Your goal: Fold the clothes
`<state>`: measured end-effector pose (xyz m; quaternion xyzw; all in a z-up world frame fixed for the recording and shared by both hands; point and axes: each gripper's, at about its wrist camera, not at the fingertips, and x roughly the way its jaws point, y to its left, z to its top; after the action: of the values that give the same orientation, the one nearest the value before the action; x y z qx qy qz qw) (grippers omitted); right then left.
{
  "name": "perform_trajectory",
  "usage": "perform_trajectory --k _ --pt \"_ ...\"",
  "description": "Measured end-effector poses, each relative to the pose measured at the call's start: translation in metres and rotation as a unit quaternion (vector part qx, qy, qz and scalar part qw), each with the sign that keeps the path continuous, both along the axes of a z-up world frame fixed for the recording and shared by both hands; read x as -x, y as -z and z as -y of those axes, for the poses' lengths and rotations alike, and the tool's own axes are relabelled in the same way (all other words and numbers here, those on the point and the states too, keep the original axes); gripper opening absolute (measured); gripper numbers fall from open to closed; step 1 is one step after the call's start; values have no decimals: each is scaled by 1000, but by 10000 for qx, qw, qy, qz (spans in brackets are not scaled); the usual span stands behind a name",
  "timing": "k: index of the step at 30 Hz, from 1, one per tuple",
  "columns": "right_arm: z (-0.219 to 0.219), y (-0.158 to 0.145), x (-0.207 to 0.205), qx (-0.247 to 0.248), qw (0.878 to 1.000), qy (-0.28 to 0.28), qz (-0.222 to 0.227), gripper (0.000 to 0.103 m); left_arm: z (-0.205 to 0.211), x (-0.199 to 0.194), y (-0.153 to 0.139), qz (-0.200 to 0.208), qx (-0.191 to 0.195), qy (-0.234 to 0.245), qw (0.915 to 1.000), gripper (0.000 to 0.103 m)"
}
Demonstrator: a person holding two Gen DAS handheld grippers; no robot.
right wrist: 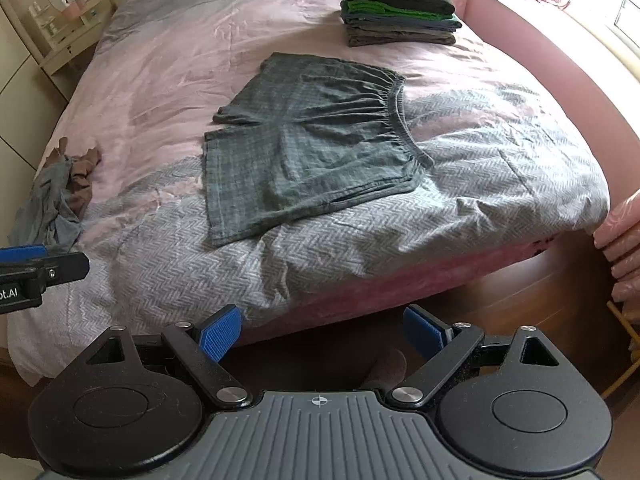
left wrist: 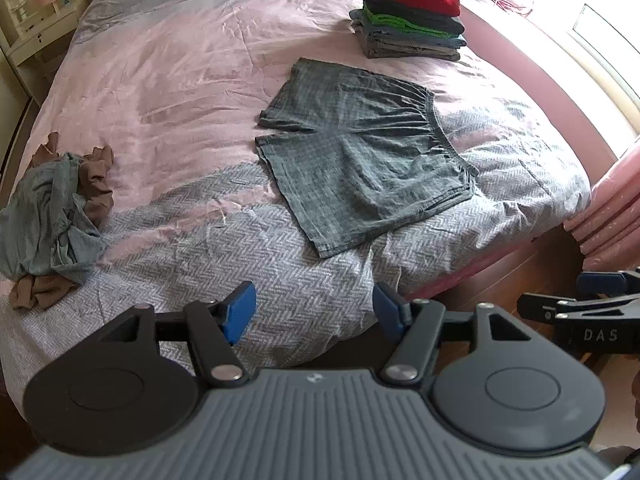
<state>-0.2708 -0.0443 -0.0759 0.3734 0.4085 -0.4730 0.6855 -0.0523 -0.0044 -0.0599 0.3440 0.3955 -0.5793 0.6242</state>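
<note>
Clearly the grey shorts (left wrist: pixel 360 148) look soft and light; grip the waistband corners. Left gripper (left wrist: pixel 314 310) and right gripper (right wrist: pixel 322 332) hang spread, empty.

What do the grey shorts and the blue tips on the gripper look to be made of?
The shorts look like thin woven cotton or linen: matte, faint checks, soft creases, gathered waistband. The blue fingertips of the right gripper seem rubber or soft plastic, with a dotted grip texture.

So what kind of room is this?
Most likely a bedroom: a large bed with a pink and grey herringbone cover, a cream dressing table with a round mirror, and a stack of folded clothes.
</note>
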Motion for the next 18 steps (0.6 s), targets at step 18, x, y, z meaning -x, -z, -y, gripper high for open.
perform_trajectory --k 18 --pt "-4 2 -13 20 9999 -19 -109 91 -5 -9 15 -29 -187 184 9997 62"
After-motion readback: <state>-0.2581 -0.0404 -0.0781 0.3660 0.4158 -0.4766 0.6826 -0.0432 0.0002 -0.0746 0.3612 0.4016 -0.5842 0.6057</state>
